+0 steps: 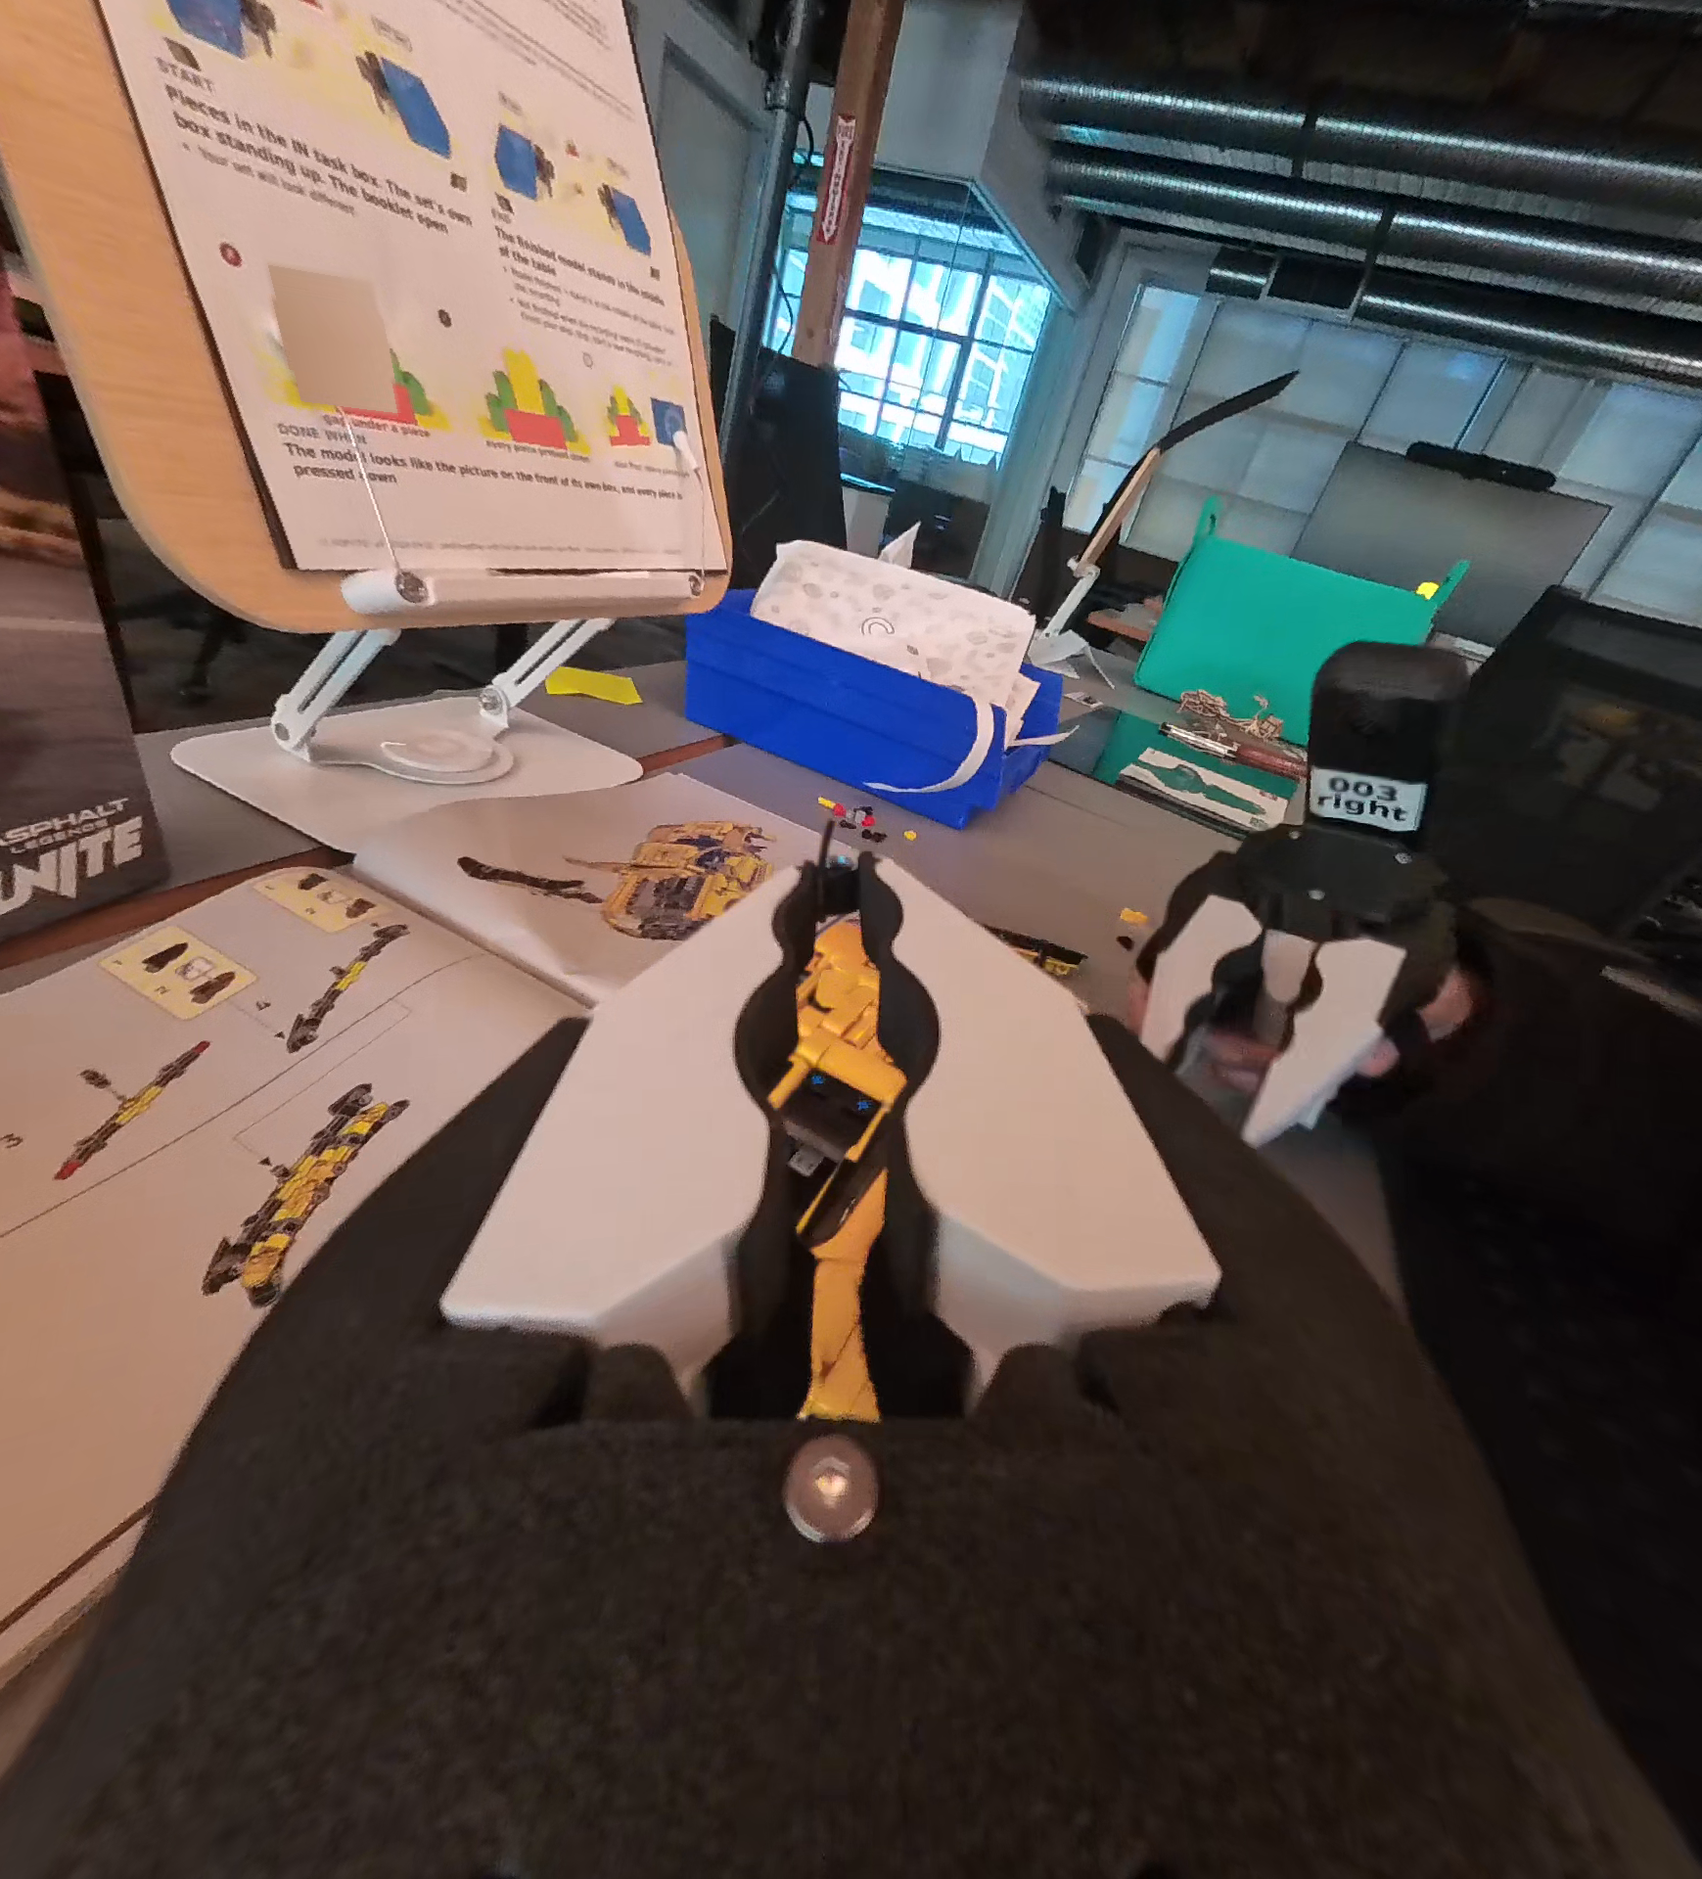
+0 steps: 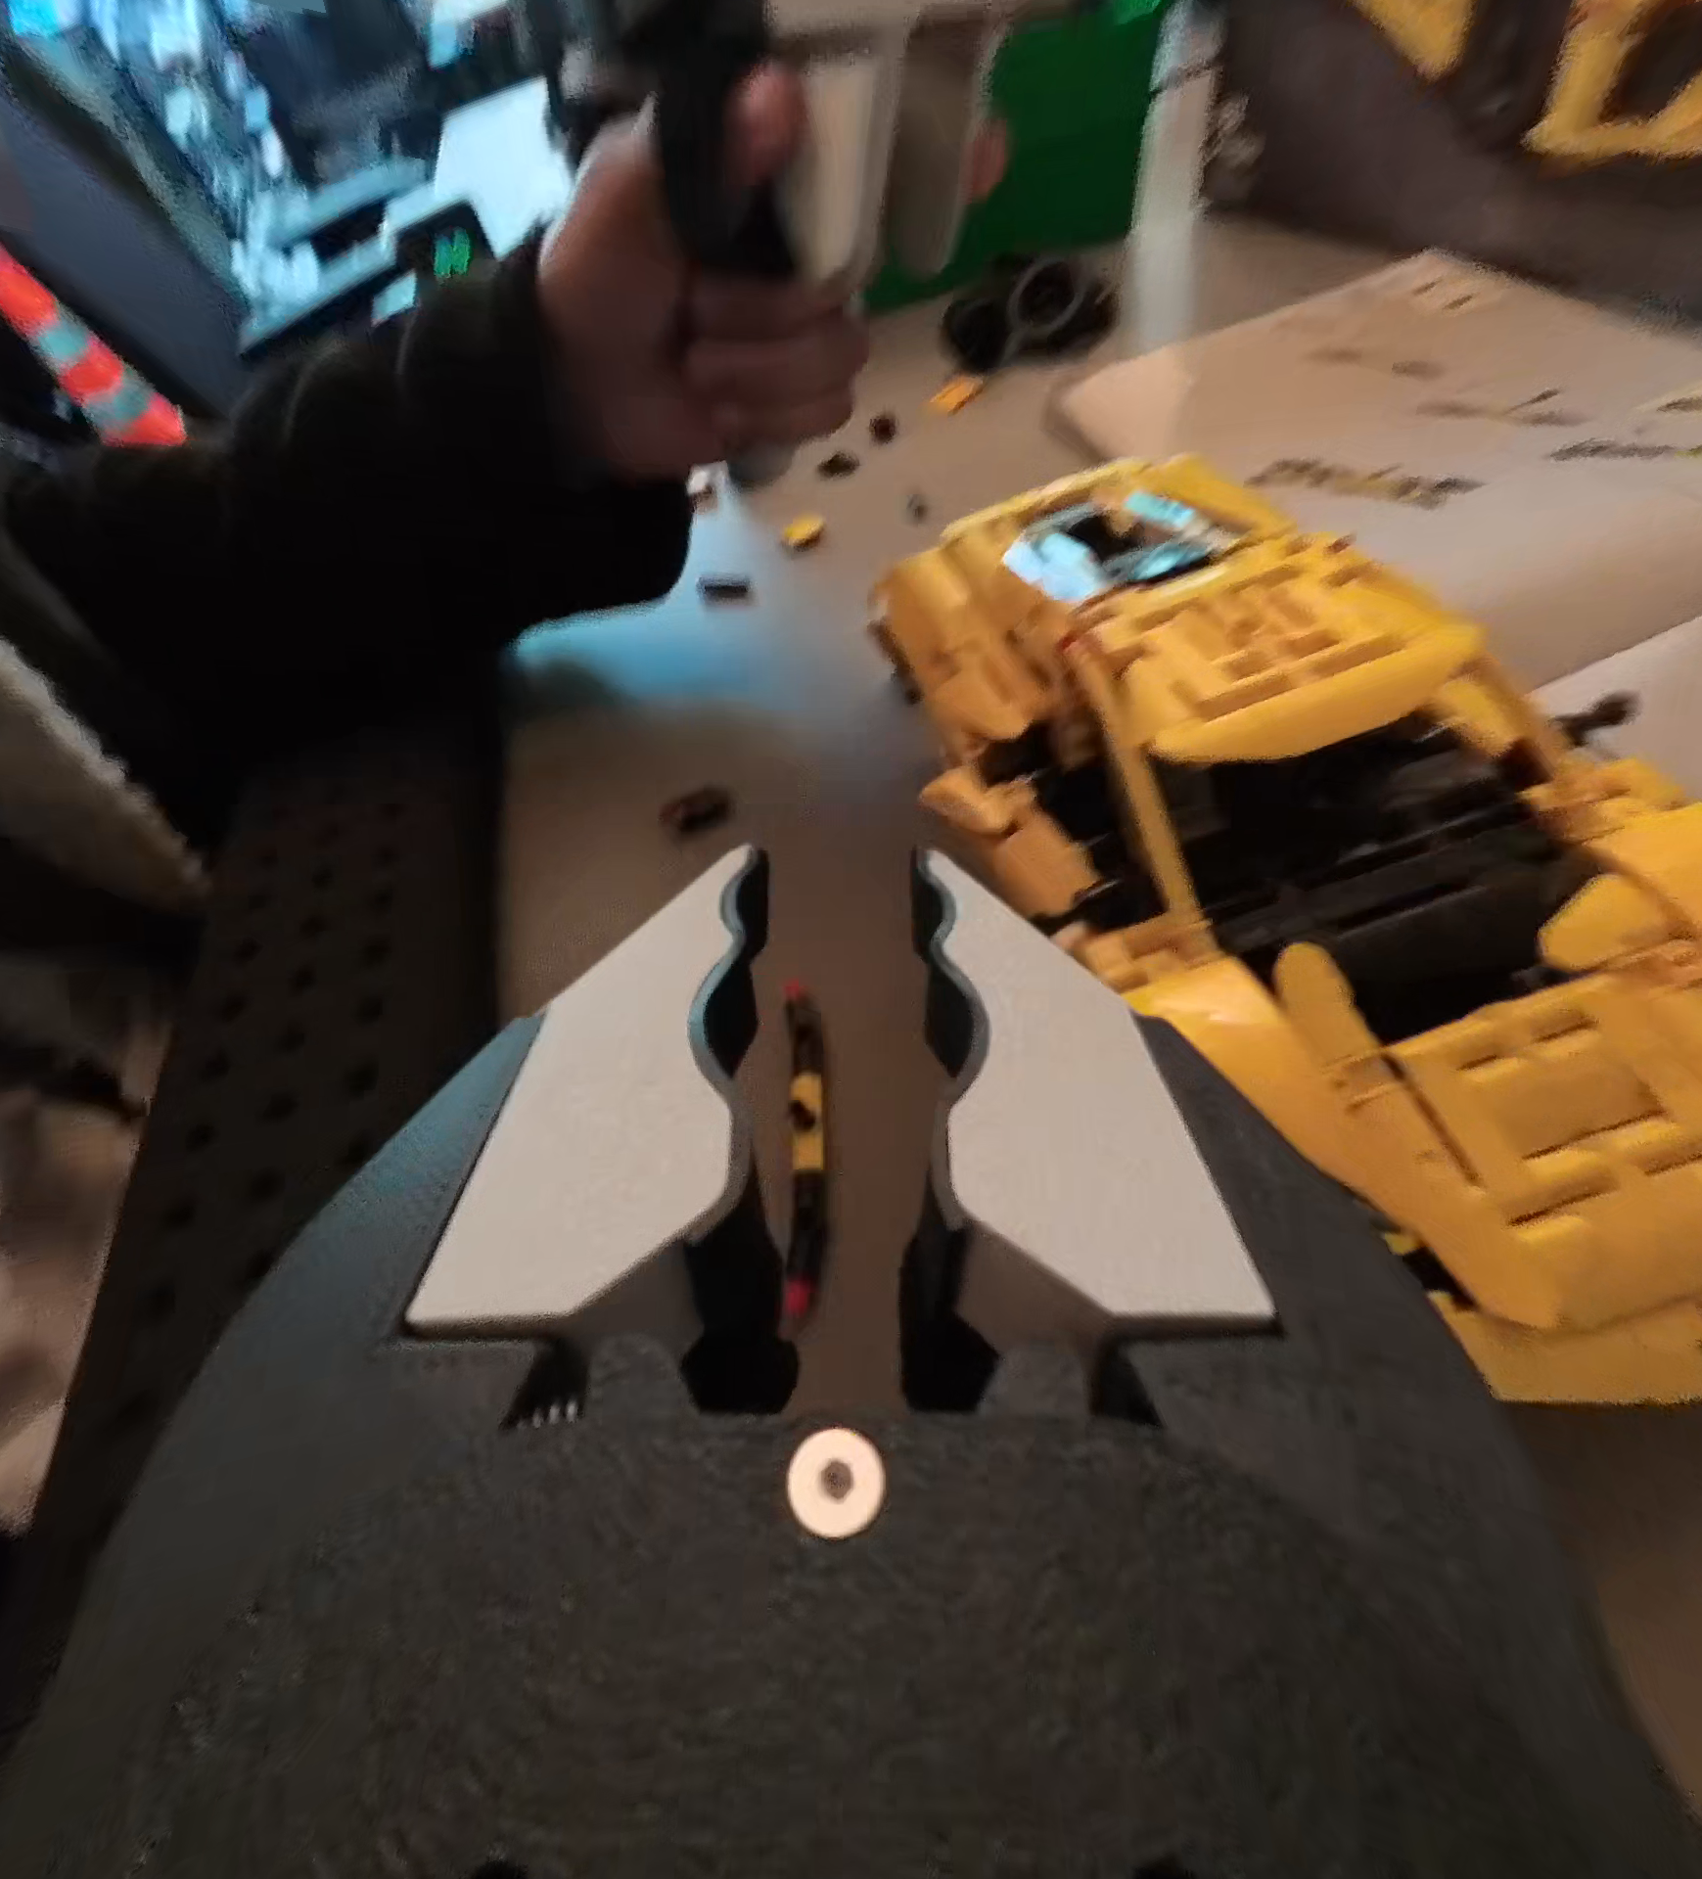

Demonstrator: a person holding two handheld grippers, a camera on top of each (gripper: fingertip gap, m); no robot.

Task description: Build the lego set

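My left gripper [image 1: 834,872] has its jaws closed, and a small black piece [image 1: 829,852] seems pinched at the tips. The yellow lego car [image 1: 831,1017] shows through the gap under its fingers. In the right wrist view the car [image 2: 1335,915] lies on the grey table, just right of my right gripper [image 2: 836,864]. That gripper is open and empty, low over the table. A thin black, yellow and red strip piece [image 2: 804,1129] lies on the table between its fingers. The right gripper also shows in the left wrist view [image 1: 1274,1017].
The open instruction booklet [image 1: 216,1068] lies at the left, with a sheet stand [image 1: 399,305] and a blue bin [image 1: 857,712] behind it. Small loose pieces [image 2: 806,529] and black tyres [image 2: 1029,305] lie beyond the car. The hand holding the left gripper [image 2: 724,336] is ahead. My right fingertips sit around 15 centimetres from my left ones.
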